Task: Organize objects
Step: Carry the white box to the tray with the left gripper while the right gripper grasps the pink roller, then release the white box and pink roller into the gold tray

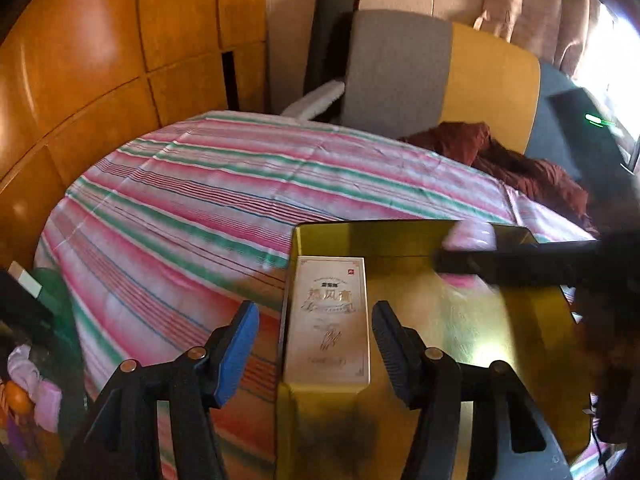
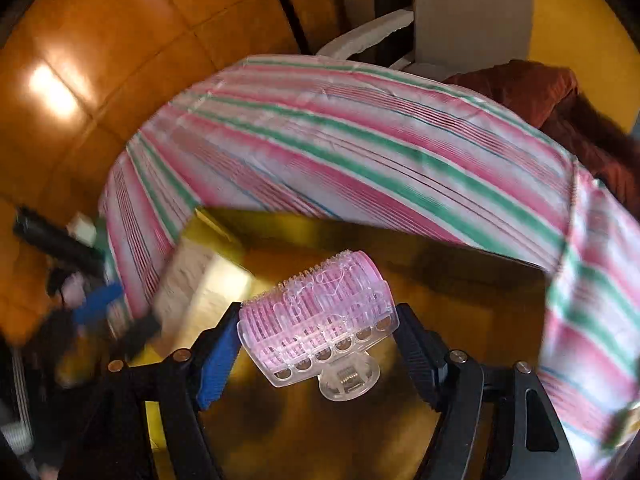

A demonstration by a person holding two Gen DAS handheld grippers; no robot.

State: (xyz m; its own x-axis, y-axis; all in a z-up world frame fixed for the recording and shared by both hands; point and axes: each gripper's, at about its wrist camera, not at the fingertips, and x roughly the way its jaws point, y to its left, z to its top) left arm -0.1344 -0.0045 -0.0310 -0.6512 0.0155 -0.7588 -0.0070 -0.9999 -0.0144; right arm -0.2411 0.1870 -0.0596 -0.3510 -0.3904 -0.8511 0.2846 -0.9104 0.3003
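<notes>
Left gripper (image 1: 316, 354) spread wide, released around pale gold printed rectangular carton (image 1: 328, 320) in shiny gold tray (image 1: 520, 320).
Right gripper (image 2: 318, 344) clasping pink bristled plastic hair roller (image 2: 320, 316) over tray; beyond, striped pink-green bedsheet (image 1: 200, 184).

Shallow gold box (image 1: 472, 332): smooth, mirror-glossy lining, looks like foil-faced card or metal; which of these cannot be told. Tall pale cream carton (image 1: 328, 320) along the box's left wall: card with a satin sheen and embossed gold print. Pink hair roller with clear clip (image 2: 320, 320): translucent glossy plastic, bristled and ridged. Pink, green and white striped bed sheet (image 1: 208, 184): woven cloth, matt, lightly creased. Rust-brown blanket (image 1: 500, 160) at the bed's far right corner: matt, rumpled cloth. Orange wooden wall panels (image 1: 100, 52): lacquered, glossy. Gripper pads: one blue (image 1: 234, 354), one black and ribbed (image 1: 390, 354), both matt.
</notes>
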